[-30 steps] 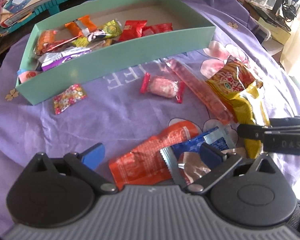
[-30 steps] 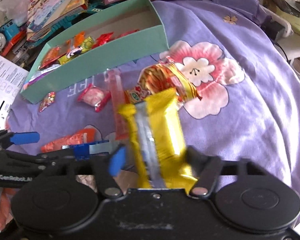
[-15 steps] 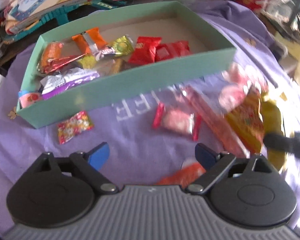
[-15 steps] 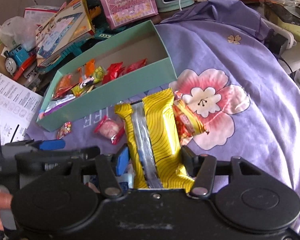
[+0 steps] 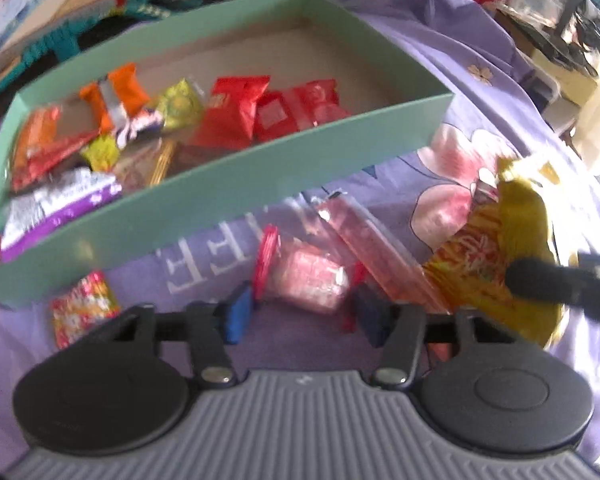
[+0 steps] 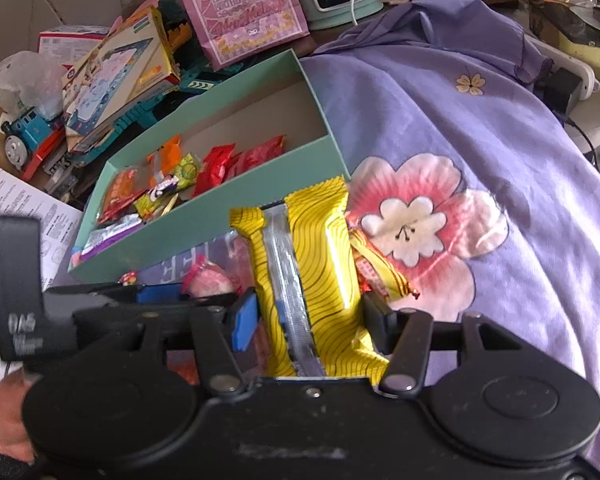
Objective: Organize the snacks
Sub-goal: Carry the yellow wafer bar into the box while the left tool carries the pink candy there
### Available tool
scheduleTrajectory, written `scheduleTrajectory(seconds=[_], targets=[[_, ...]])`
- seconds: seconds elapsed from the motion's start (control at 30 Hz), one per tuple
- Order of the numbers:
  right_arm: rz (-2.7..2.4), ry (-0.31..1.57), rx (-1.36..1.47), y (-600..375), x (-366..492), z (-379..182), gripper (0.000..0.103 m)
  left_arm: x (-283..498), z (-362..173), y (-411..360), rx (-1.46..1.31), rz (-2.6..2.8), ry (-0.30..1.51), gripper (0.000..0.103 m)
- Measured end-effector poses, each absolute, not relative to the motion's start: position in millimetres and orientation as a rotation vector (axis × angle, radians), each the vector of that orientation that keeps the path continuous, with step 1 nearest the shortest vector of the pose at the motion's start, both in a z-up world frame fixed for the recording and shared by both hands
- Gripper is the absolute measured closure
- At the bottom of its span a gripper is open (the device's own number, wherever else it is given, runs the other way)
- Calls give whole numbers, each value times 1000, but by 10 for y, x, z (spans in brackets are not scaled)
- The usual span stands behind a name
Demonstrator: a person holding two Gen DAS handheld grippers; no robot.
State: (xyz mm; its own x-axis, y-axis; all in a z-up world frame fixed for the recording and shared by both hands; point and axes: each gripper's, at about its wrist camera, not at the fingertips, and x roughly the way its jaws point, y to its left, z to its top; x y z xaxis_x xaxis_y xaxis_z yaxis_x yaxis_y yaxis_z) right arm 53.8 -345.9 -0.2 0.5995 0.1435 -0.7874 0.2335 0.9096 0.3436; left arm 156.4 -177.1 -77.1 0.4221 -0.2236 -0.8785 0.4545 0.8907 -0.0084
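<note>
Left gripper (image 5: pixel 300 314): jaws just closing around the pink red-ended wrapped candy (image 5: pixel 306 274); pad contact unclear.
Right gripper (image 6: pixel 312 320): clamps the yellow black-striped snack packet (image 6: pixel 316 256).

A purple flowered cloth (image 6: pixel 480 128) carries a mint-green box (image 5: pixel 228 196) and loose wrapped snacks (image 5: pixel 312 276)

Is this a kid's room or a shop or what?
Probably a home, maybe a child's room or play corner. A blue toy train and boxed toys are piled behind the green snack box, a pink birthday gift bag stands nearby, and a purple flowered cloth covers the surface.
</note>
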Motion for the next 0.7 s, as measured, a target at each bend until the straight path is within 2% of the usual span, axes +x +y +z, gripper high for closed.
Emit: scheduleTrajectory(seconds=[0.07,0.1,0.37,0.7], targets=[[-59,935,444,-3472,594,-7,48,1566,-747,-1741,222,-454,1064,74],[-62,935,444,-3471,618,-8,48,1566,-737,-1719,210,-457,1068,87],[-60,933,420,-3397,726,16,48,1552,-657,-1512,164,-461,1066,88],[0,901,384,-3237,927,254,48,1520,-197,-1206,80,-459,1009,88]])
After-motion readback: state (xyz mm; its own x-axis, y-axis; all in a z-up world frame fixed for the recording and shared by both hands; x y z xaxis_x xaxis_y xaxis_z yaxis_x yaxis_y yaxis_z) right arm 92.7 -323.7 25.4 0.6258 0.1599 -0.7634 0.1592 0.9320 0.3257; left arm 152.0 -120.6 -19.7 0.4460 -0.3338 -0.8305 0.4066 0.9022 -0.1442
